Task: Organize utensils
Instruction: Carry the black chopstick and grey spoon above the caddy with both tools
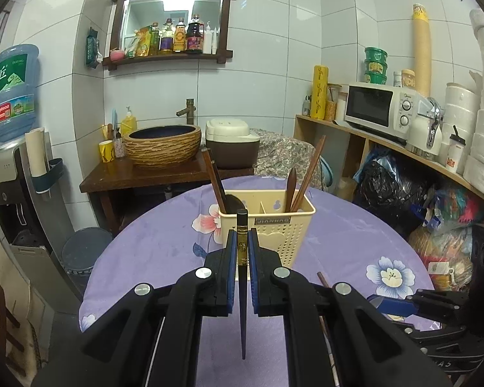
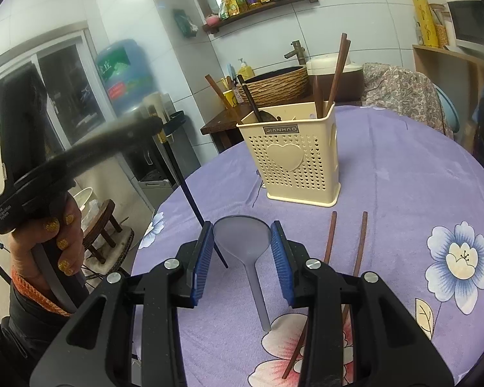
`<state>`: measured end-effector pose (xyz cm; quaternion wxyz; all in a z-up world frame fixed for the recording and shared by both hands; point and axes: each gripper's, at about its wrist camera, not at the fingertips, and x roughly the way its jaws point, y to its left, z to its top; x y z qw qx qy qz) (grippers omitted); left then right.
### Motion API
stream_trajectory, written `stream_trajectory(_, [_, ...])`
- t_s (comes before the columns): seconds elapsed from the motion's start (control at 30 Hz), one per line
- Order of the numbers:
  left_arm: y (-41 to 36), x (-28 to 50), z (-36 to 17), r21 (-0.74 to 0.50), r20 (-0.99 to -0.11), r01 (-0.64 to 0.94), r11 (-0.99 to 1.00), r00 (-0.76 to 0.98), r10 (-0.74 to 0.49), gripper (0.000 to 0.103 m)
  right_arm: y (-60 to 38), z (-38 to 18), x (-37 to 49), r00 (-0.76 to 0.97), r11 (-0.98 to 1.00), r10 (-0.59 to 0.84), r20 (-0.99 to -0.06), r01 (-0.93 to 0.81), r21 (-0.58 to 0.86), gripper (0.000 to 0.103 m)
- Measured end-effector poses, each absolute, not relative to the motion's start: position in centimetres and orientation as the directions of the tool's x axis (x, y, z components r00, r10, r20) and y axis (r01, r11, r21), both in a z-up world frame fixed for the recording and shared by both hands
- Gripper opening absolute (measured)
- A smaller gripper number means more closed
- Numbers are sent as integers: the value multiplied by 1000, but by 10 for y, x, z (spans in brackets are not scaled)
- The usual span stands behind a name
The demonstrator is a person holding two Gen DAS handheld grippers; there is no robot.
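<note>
My left gripper (image 1: pixel 242 235) is shut on a dark chopstick (image 1: pixel 243 319) with a gold band. It holds the chopstick upright above the table, tip down, just in front of the cream perforated utensil holder (image 1: pixel 284 242). Several brown utensils stand in that holder (image 2: pixel 306 174). In the right wrist view the left gripper (image 2: pixel 150 122) is blurred at the left, and the chopstick (image 2: pixel 190 200) slants down from it. My right gripper (image 2: pixel 242 225) has the bowl of a translucent grey spoon (image 2: pixel 242 235) between its blue pads; both pads touch the bowl. Two brown chopsticks (image 2: pixel 330 242) lie on the cloth to its right.
The round table wears a purple flowered cloth (image 2: pixel 403 177). A sink stand (image 1: pixel 164 167) and a rice cooker (image 1: pixel 232 145) stand behind it, a water dispenser (image 1: pixel 13 161) to the left, and a shelf with a microwave (image 1: pixel 377 109) to the right. A person's hand (image 2: pixel 55 242) grips the left tool.
</note>
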<state>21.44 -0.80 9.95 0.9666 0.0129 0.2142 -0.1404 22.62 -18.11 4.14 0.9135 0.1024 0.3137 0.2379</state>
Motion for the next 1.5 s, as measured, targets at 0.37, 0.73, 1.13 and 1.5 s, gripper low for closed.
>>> stream_trajectory(0.37, [-16,237,187,-87,-275,318,944,903,-329,8,-181,113,266,768,867,495,-407,-406,288,37])
stream_trajectory(0.73, [-31,306,225,-139,-202,203,969,952,-228,8,-169,178,344,892,927,372,-255,-343,153,37])
stream_trajectory(1.13, [-42,346,149,-144,-349,151,978,917,-193,8,-169,95,381,877,949,313,-365,-271,162,37])
stream_trajectory(1.5, [-49,360,103,-104,-457,168,980,867,-197,8,-166,50,380,865,962,273,-420,-242,128,37])
